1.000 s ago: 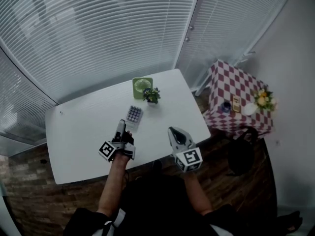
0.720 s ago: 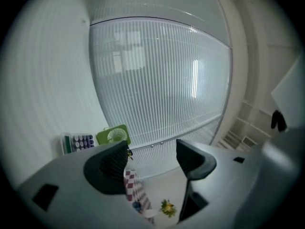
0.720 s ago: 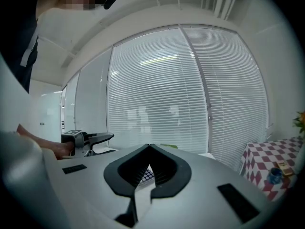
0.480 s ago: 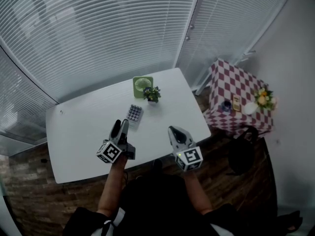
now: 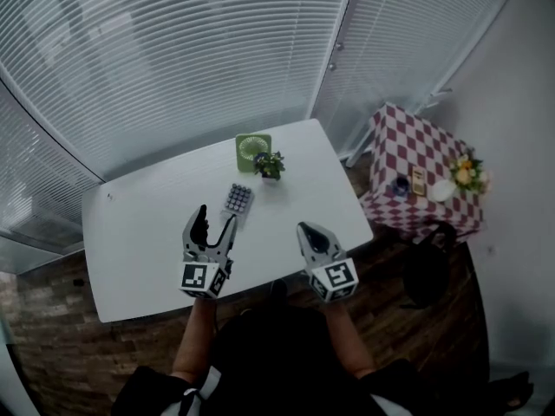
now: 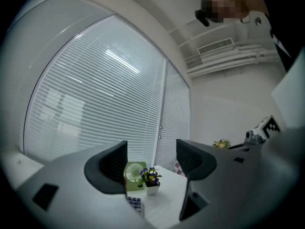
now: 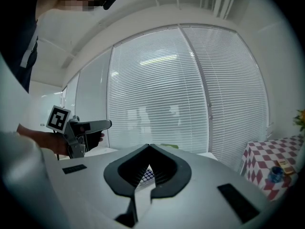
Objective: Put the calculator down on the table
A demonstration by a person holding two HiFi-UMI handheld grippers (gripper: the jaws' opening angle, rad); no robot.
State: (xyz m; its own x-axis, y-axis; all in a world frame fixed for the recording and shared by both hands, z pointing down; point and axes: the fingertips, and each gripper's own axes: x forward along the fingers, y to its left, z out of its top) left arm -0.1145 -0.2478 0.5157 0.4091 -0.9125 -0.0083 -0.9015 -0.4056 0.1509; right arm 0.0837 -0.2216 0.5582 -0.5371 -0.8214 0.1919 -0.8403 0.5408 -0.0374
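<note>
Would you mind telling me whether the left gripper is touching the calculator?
Apart. The left gripper view shows the left gripper open and empty, with the calculator flat on the table below.

In the left gripper view we see only a corner of the calculator (image 6: pixel 134 202); the left gripper (image 6: pixel 151 162) covers the rest with its own grey body. The green fan (image 6: pixel 133 172) sits partly behind one jaw and the potted plant (image 6: pixel 149 178). In the right gripper view the right gripper (image 7: pixel 149 147) covers most of the tabletop (image 7: pixel 208 154). There a few calculator keys show through the slit under its touching tips, and the fan is a green sliver above them. In the head view the small things on the checked table (image 5: pixel 408 150) are too small for us to tell.
</note>
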